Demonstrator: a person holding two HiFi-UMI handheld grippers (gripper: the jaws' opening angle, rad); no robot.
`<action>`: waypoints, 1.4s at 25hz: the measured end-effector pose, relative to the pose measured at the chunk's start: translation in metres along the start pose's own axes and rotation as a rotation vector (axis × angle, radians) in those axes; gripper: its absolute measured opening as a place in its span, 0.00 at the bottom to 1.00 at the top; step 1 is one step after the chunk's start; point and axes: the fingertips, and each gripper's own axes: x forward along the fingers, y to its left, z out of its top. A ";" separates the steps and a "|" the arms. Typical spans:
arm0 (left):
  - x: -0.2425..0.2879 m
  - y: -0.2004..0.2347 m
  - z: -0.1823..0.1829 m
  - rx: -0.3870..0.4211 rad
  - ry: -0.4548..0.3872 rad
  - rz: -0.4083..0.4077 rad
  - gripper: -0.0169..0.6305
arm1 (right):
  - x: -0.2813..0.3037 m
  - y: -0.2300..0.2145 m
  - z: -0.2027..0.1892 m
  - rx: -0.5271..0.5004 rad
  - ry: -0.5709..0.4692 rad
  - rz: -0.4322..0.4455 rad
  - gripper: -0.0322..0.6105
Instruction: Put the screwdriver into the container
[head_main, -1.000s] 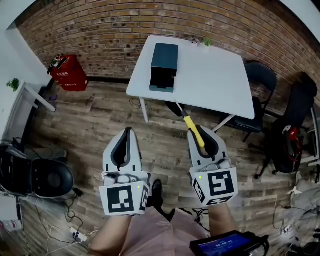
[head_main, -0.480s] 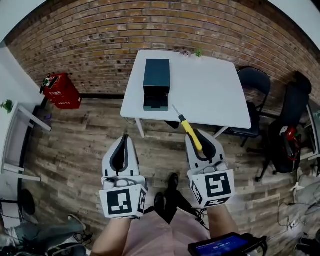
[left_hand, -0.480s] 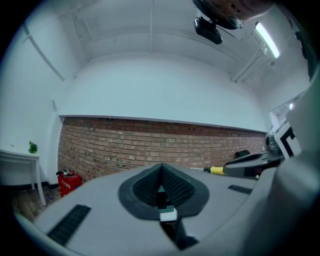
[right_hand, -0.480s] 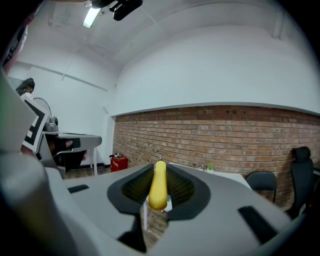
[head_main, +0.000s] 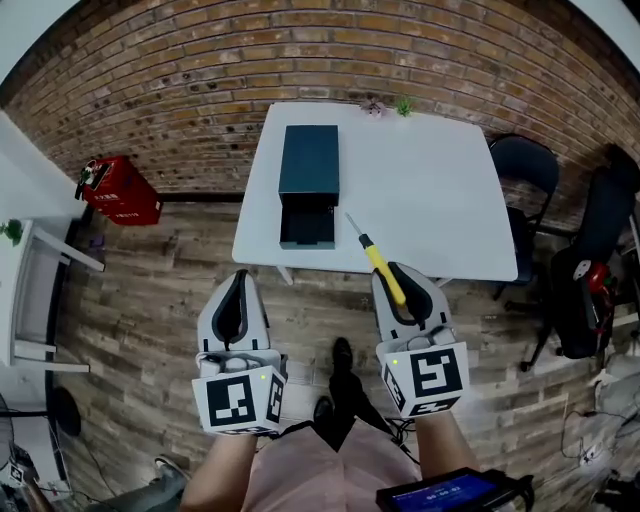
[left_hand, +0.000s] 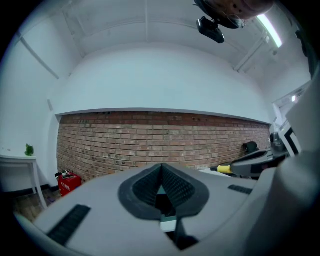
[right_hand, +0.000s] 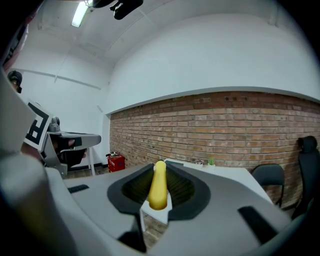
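A dark teal container (head_main: 309, 165) stands on the left part of the white table (head_main: 430, 190), its lower drawer (head_main: 308, 228) pulled out toward me. My right gripper (head_main: 395, 272) is shut on the yellow handle of the screwdriver (head_main: 384, 270). The thin shaft points forward over the table's near edge, right of the drawer. In the right gripper view the handle of the screwdriver (right_hand: 158, 187) sits clamped between the dark pads of my right gripper (right_hand: 159, 172). My left gripper (head_main: 238, 280) hangs over the wooden floor left of it, shut with nothing in it, as my left gripper (left_hand: 161, 172) shows.
A red box (head_main: 118, 192) stands on the floor by the brick wall at the left. Black chairs (head_main: 525, 165) stand right of the table. A white shelf (head_main: 30, 290) is at the far left. A small plant (head_main: 403, 106) sits at the table's far edge.
The table and container have come nearer and more centred in the head view. The screwdriver's tip now reaches over the table's front edge. Both grippers keep their state.
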 end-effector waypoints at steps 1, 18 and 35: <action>0.011 0.000 -0.002 0.005 0.008 0.004 0.04 | 0.011 -0.007 -0.002 0.007 0.005 0.006 0.18; 0.139 0.023 0.055 0.065 -0.085 0.129 0.04 | 0.147 -0.066 0.076 -0.025 -0.114 0.124 0.18; 0.182 0.076 0.000 -0.004 0.021 0.123 0.04 | 0.209 -0.035 0.012 -0.012 0.099 0.137 0.18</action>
